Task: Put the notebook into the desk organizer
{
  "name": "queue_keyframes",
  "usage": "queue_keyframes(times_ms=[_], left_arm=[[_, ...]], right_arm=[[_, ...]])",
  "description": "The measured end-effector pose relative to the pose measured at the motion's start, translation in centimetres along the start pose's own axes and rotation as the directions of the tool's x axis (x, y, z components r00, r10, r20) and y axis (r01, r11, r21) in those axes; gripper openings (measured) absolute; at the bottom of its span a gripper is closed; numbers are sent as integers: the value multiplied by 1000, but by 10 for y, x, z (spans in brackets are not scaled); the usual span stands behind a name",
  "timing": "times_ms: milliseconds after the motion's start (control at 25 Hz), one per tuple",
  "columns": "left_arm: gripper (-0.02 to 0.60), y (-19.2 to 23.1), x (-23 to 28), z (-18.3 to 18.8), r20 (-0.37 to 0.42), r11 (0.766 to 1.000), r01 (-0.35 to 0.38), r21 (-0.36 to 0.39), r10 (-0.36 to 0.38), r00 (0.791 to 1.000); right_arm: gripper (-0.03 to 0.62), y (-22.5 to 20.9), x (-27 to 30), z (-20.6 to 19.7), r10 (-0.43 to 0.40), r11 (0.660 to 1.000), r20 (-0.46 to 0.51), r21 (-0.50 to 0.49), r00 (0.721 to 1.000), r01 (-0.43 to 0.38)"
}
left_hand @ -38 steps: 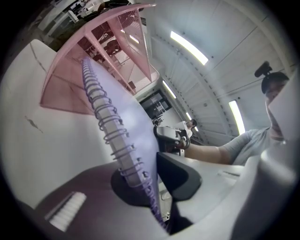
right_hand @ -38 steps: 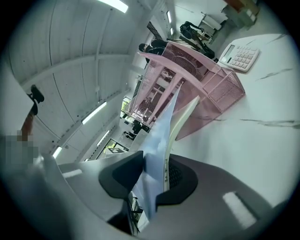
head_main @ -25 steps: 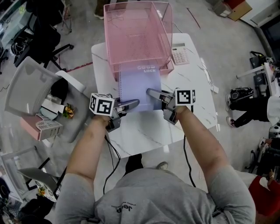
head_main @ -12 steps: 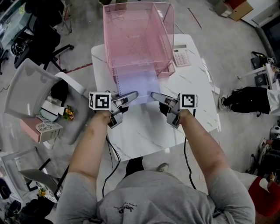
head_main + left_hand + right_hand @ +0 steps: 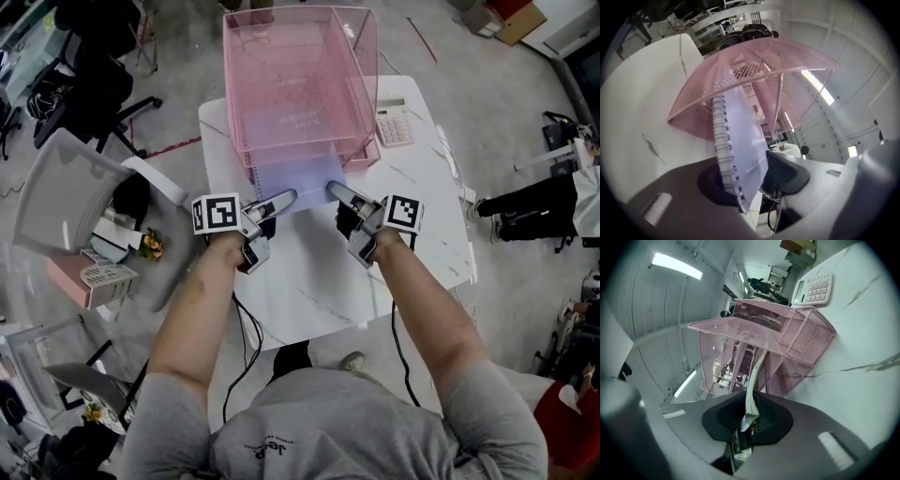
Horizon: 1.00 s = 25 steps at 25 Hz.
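Overhead, the desk [image 5: 309, 281]: white with grey veins. From my remote seat I look steeply down on it past both forearms.
Desk organizer [image 5: 364, 89]: pink wire mesh in tiers, standing at the desk's far edge, nearer the far left corner than the right.
Notebook [image 5: 300, 181]: lavender and spiral-bound, with most of its length inside the organizer's lower level. Its near end juts out toward the middle of the desk, the spiral along its left side. I cannot tell whether that end rests on the desk.
Left gripper [image 5: 284, 198]: at the notebook's near left corner. In the left gripper view the spiral edge stands between the jaws, which are opening. The wire coils lie against one pad, and the other pad sits close beside the cover without visibly pressing it.
Right gripper [image 5: 336, 190]: at the notebook's near right corner. In the right gripper view its jaws are closing, and both dark pads pinch the page edge.
Calculator [image 5: 392, 124]: pale, lying at the far edge just beside the organizer's right wall, toward the far right corner.
Marker cubes: one on each gripper, their printed squares turned up toward my head camera.
Chair [image 5: 66, 192]: grey, on the floor, well apart from the desk's left edge.
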<state>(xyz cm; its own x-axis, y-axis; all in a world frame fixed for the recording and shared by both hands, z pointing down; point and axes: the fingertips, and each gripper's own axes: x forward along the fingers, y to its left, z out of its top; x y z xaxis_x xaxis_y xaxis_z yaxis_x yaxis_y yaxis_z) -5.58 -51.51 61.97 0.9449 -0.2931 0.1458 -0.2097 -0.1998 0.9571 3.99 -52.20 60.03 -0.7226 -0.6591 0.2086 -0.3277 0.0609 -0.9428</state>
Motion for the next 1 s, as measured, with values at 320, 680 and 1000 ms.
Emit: queue_keyframes(times_ms=[320, 680, 1000], left_arm=[[140, 15, -10, 16, 146, 997, -67, -33, 71, 987], [135, 30, -3, 32, 138, 993, -107, -47, 113, 984], [130, 35, 2, 39, 119, 991, -125, -38, 128, 985]], right_arm=[[34, -7, 13, 12, -2, 998, 66, 61, 998, -2], [38, -19, 27, 20, -36, 997, 73, 64, 997, 32], [38, -28, 33, 22, -63, 996, 67, 62, 996, 58]])
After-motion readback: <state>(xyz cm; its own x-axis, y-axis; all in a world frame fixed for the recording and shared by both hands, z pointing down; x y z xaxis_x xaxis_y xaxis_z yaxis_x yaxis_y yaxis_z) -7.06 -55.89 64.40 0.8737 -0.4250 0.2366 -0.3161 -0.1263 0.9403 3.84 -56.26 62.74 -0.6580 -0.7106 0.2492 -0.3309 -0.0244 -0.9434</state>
